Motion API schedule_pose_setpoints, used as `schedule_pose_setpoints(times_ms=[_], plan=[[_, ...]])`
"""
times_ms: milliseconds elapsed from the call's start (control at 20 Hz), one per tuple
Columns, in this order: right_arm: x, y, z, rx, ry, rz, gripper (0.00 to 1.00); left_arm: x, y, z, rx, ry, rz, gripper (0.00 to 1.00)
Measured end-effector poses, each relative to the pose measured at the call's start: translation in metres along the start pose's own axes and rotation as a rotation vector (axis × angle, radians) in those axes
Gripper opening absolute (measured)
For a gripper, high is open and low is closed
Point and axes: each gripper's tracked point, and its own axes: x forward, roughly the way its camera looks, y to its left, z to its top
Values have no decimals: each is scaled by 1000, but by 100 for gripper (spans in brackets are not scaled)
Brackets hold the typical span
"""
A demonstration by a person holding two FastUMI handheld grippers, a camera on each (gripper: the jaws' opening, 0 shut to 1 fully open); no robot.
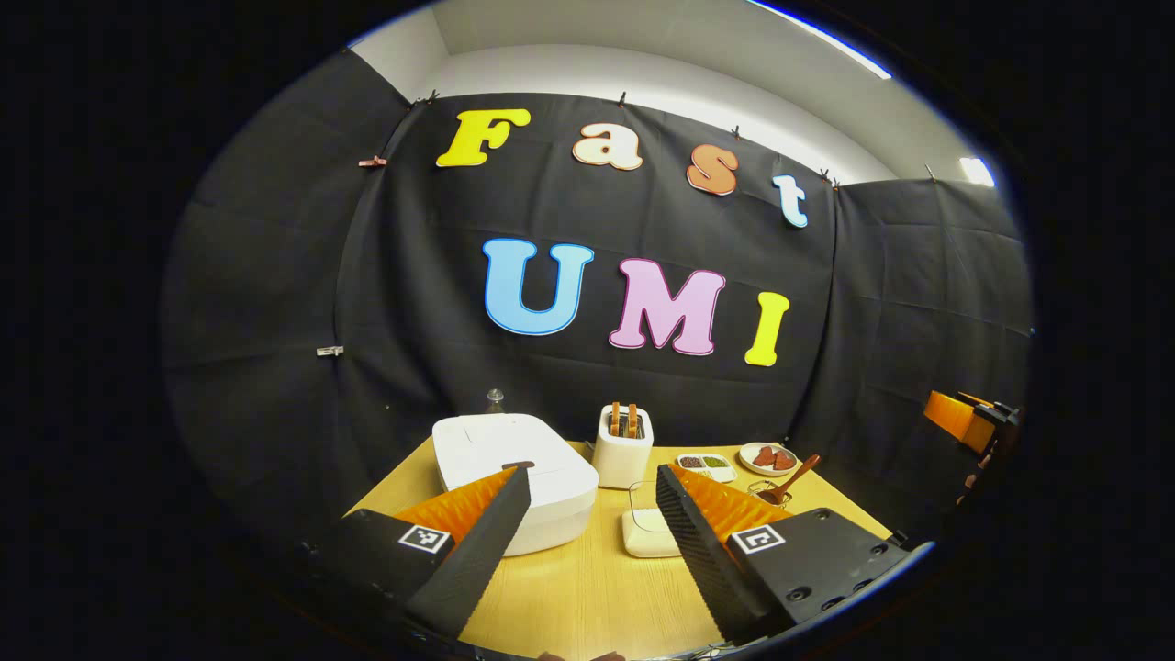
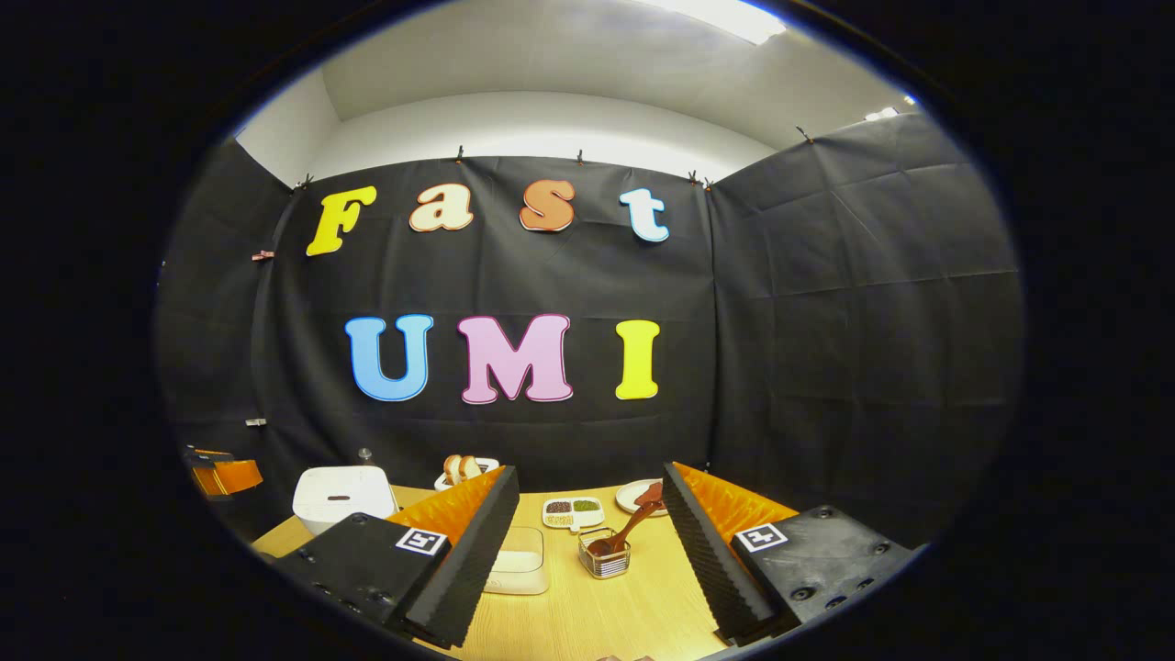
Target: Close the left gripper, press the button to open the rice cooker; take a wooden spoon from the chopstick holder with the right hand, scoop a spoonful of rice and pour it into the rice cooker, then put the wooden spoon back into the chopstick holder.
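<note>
Left gripper view: start pose, both grippers wide, holding nothing.
Left gripper [image 1: 592, 487] faces rice cooker [image 1: 514, 477], lid down; right gripper [image 2: 587, 491] lined w/ wooden spoon [image 2: 629, 530] in chopstick holder [image 2: 604, 555]; likely pre-positioned.

White rice cooker [image 1: 514, 477], brown wooden spoon [image 2: 629, 531], white toaster [image 1: 622, 450], light wood-grain table [image 1: 587, 588]

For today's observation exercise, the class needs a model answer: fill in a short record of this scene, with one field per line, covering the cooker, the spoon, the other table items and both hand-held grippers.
rice cooker: white, lid closed, at the table's left
wooden spoon: leaning in the chopstick holder, untouched
toaster: white, slices standing in its slots
clear container: on the wooden table, beside the holder
divided dish: three fillings, near the back
plate: near the divided dish
left hand-held gripper: open, holding nothing
right hand-held gripper: open, holding nothing
</note>
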Motion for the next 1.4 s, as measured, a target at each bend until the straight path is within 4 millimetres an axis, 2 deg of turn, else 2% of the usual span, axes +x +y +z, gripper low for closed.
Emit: schedule_pose_setpoints(times_ms=[150, 300, 650, 900, 1100, 1150, 1200, 1250, 1300, 1400], plan=[[-3, 1, 2, 0, 1, 9, 98, -2, 3, 6, 12, -17, 11, 96], [-1, -4, 5, -14, -10, 5, 98, 1, -2, 10, 22, -25, 5, 95], [22, -11, 2, 27, -3, 15, 98, 14, -11, 20, 57, -20, 25, 96], [45, -17, -1, 35, 6, 34, 98, 46, -5, 29, 2, 18, 35, 93], [69, -23, -5, 34, 20, 61, 98, 83, 26, 37, -7, 46, 103, 65], [75, -24, -6, 37, 24, 69, 98, 92, 35, 38, -8, 57, 123, 53], [81, -26, -7, 36, 27, 75, 98, 103, 43, 40, -13, 62, 140, 49], [87, -29, -8, 32, 29, 79, 98, 112, 50, 39, -18, 69, 155, 41], [92, -31, -10, 28, 32, 83, 96, 124, 56, 35, -24, 89, 166, 37], [103, -37, -16, 24, 47, 89, 98, 147, 67, 25, -28, 129, 181, 28]])
